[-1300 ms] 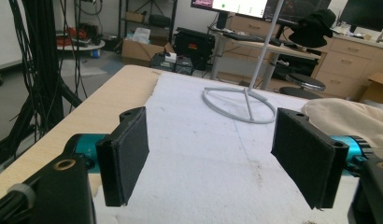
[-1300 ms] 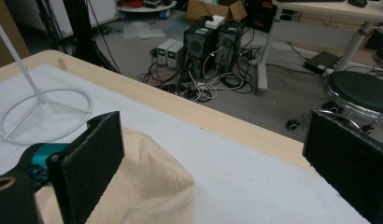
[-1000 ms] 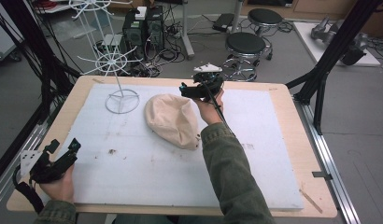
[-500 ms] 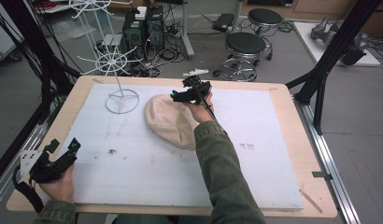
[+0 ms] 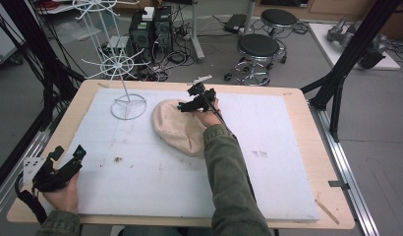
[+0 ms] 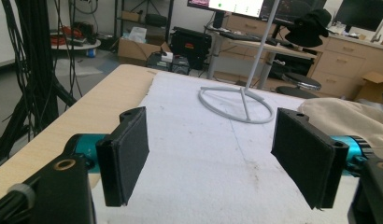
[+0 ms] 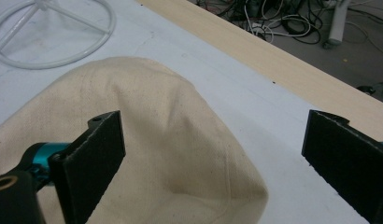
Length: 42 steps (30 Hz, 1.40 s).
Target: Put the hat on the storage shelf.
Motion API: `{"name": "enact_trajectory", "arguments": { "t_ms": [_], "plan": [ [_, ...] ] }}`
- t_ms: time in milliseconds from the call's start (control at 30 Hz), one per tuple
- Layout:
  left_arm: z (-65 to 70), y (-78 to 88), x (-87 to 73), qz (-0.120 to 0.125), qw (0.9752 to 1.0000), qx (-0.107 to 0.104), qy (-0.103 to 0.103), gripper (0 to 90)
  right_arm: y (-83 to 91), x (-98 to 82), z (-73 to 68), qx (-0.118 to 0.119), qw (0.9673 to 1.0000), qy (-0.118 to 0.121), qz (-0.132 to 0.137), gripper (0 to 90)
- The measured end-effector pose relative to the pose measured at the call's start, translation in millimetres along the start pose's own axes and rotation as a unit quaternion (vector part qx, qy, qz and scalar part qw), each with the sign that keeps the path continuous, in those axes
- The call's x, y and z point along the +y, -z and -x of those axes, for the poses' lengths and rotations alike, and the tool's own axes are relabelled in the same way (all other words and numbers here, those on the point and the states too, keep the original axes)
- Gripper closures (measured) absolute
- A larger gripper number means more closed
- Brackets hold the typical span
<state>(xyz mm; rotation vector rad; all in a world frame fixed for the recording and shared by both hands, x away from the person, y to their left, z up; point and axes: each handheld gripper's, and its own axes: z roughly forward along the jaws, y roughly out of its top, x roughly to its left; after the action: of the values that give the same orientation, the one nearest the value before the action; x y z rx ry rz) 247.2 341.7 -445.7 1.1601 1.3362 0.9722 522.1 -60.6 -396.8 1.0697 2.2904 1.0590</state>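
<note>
A cream cloth hat (image 5: 177, 127) lies on the white mat near the table's middle, its far edge toward the back. My right gripper (image 5: 190, 103) hovers over that far edge, open, with the hat's rim (image 7: 189, 154) under and between its spread jaws. Nothing is held in it. My left gripper (image 5: 68, 156) rests at the front left corner of the mat, open and empty; in the left gripper view (image 6: 217, 158) its jaws frame bare mat, with the hat (image 6: 353, 116) off to the right.
A white wire hat stand (image 5: 126, 105) rises from its ring base at the back left of the mat, close to the hat; its base (image 7: 49, 32) lies just beyond the hat. The wooden table edge (image 5: 268, 91) runs behind. Stools and cables crowd the floor beyond.
My right gripper has moved left and slightly forward, from beyond the hat's right side to over its far edge. The left gripper has stayed put.
</note>
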Motion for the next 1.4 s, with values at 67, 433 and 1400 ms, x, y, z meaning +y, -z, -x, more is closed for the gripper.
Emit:
{"name": "enact_trajectory", "arguments": {
  "t_ms": [67, 433, 1400],
  "plan": [
    [1.0, -0.2, 0.0, -0.002, 1.0000, -0.002, -0.002, 27.2, -2.6, 1.3, 0.6, 0.004, 1.0000, 0.002, -0.002, 5.8],
    [-1.7, -1.0, -0.7, -0.003, 1.0000, -0.002, 0.004, 27.3, -21.2, 4.5, 0.4, 0.033, 0.9993, 0.014, -0.013, 5.8],
    [8.6, -5.3, -1.9, -0.009, 0.9995, -0.030, -0.001, 27.3, -47.9, -16.1, 3.0, 0.057, 0.9952, 0.018, -0.078, 44.2]
  ]
}}
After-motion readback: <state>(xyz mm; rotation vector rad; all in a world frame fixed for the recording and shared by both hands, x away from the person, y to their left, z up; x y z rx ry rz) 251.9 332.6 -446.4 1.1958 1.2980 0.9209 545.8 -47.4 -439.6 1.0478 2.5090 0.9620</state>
